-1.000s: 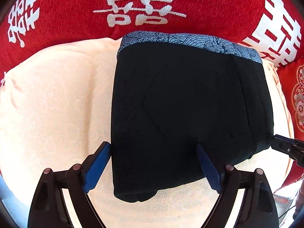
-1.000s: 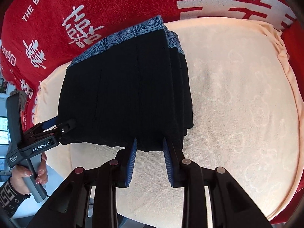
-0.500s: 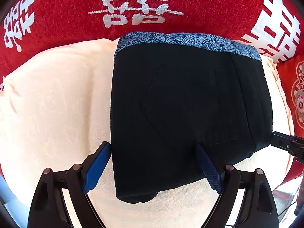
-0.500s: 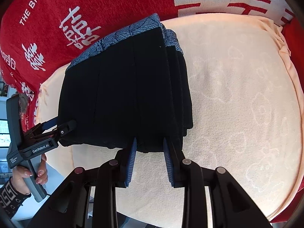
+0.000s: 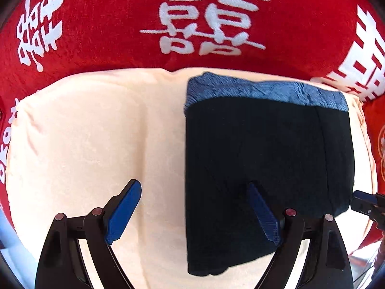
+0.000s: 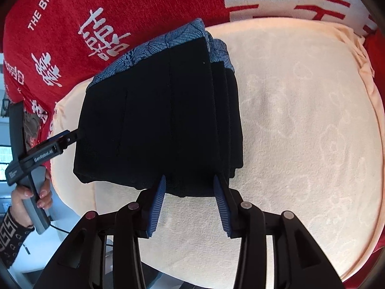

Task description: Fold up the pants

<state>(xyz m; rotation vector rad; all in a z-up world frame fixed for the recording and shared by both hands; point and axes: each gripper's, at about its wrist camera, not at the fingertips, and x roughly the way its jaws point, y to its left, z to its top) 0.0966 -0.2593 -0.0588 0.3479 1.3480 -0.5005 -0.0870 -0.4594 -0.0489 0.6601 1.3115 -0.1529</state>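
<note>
We see the black pants [image 5: 267,168] folded into a thick rectangular stack on the cream towel [image 5: 84,144]; blue patterned waistband [image 5: 264,91] along the far edge, next to the red cover [image 5: 108,24] with white characters; the left gripper [image 5: 192,209] has its fingers wide apart, one blue pad on bare towel, the other over the pants' near part, nothing clamped; the right gripper [image 6: 189,197] has its fingers apart too, tips just at the stack's near edge, not pinching it; in the right wrist view the left gripper's tip sits at the stack's left edge, a hand [image 6: 28,200] on its handle; contact there unclear.
</note>
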